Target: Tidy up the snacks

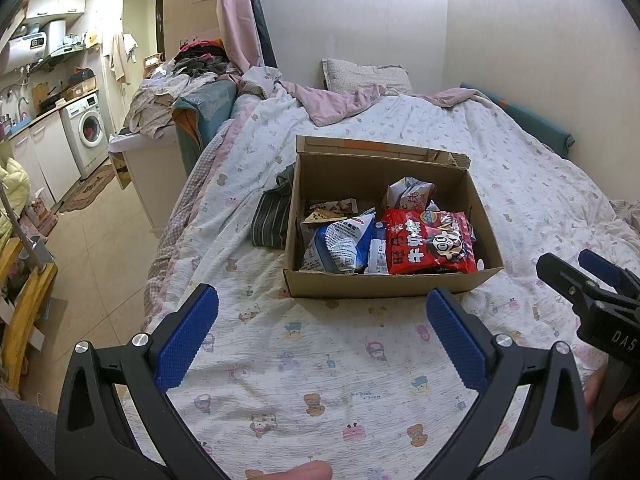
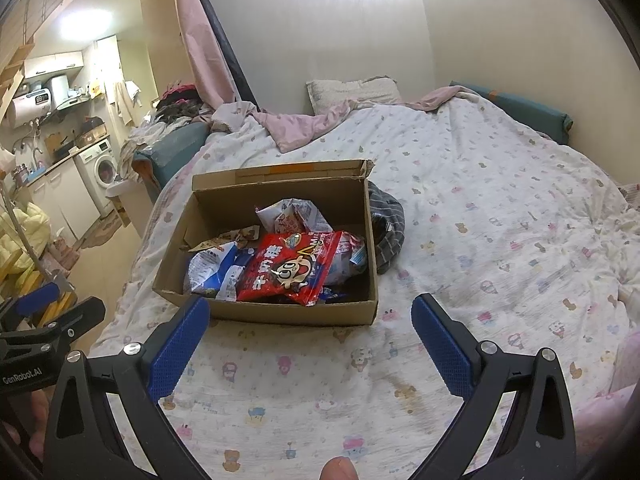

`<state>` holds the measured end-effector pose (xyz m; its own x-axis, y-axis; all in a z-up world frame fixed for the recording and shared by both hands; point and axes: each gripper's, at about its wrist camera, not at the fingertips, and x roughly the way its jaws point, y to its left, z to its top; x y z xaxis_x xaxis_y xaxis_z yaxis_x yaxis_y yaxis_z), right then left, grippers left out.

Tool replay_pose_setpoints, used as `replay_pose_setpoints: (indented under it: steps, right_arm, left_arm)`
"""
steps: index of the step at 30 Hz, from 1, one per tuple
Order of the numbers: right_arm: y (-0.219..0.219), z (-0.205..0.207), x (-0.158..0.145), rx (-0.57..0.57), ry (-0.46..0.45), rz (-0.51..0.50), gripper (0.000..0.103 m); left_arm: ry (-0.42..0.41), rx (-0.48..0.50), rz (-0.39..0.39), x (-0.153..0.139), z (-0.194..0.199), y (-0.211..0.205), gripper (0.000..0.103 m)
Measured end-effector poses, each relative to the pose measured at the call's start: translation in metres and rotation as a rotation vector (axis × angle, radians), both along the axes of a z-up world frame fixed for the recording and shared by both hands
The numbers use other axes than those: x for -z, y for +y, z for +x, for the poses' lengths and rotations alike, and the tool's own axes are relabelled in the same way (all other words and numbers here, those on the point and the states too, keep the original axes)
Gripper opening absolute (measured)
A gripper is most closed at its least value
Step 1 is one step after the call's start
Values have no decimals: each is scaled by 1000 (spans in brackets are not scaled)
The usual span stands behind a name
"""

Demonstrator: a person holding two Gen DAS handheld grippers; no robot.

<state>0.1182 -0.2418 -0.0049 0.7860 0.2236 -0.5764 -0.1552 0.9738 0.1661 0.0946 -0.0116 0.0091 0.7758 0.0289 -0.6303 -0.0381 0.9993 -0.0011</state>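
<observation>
Far left, partly cut off by the fisheye rim: a glossy white washing machine (image 1: pixel 89 127) under a pale counter, tiled floor in front. Next along, a heap of crumpled clothes (image 1: pixel 160 100) on a white cabinet, too tangled to sort out piece by piece.

Across the middle, a bed (image 1: pixel 304 368) under a soft, crinkled cotton quilt printed with small cartoon figures. On it, a rectangular cardboard box (image 1: pixel 384 284), plain brown, top flaps folded back, one corner torn. Wedged against its side, a dark striped cloth (image 1: pixel 270 218), half hidden behind the box wall.

Inside the box, shiny crinkled snack packets: a blue and white bag (image 1: pixel 340 246) on the left, a glossy red bag (image 1: pixel 430 242) with a cartoon face lying on top, a pale crumpled wrapper (image 1: pixel 412 192) behind. More packets underneath, mostly covered and hard to make out.

Nearest the lens, left gripper (image 1: pixel 322 308) spread wide, holding nothing: black plastic arms, blue pads (image 1: pixel 186 340) with a fine dotted grip texture. Hovering above the quilt, just short of the box.

At the right, right gripper (image 2: pixel 310 318) likewise spread wide and empty, same black arms and blue pads (image 2: pixel 444 346), just short of the box's near wall. Fingertip of skin at the bottom edge of each view, cut off.
</observation>
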Motion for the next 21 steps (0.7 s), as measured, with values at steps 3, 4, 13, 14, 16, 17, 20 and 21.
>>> replay_pose_setpoints:
  steps: [3, 4, 13, 14, 16, 17, 20, 21]
  right_arm:
    - [0, -1, 1, 4, 0, 2, 103]
    - [0, -1, 1, 4, -1, 2, 103]
    - [-1, -1, 0, 9, -8, 5, 103]
    - [-2, -1, 0, 12, -12, 7, 103]
    - [-3, -3, -2, 18, -19, 11, 103]
    - [-4, -3, -2, 21, -20, 13, 103]
    - [-5, -4, -2, 23, -18, 14, 103]
    - [-4, -4, -2, 24, -17, 15, 103]
  left_arm:
    - [0, 0, 0, 0, 0, 0, 103]
    - [0, 1, 0, 0, 0, 0, 103]
    - [1, 1, 1, 1, 0, 0, 103]
    - [1, 0, 1, 0, 0, 0, 103]
    - [1, 0, -1, 0, 0, 0, 103]
    - [0, 0, -1, 0, 0, 0, 103]
    - [-1, 3, -5, 1, 0, 0, 103]
    - [-2, 6, -9, 2, 0, 0, 103]
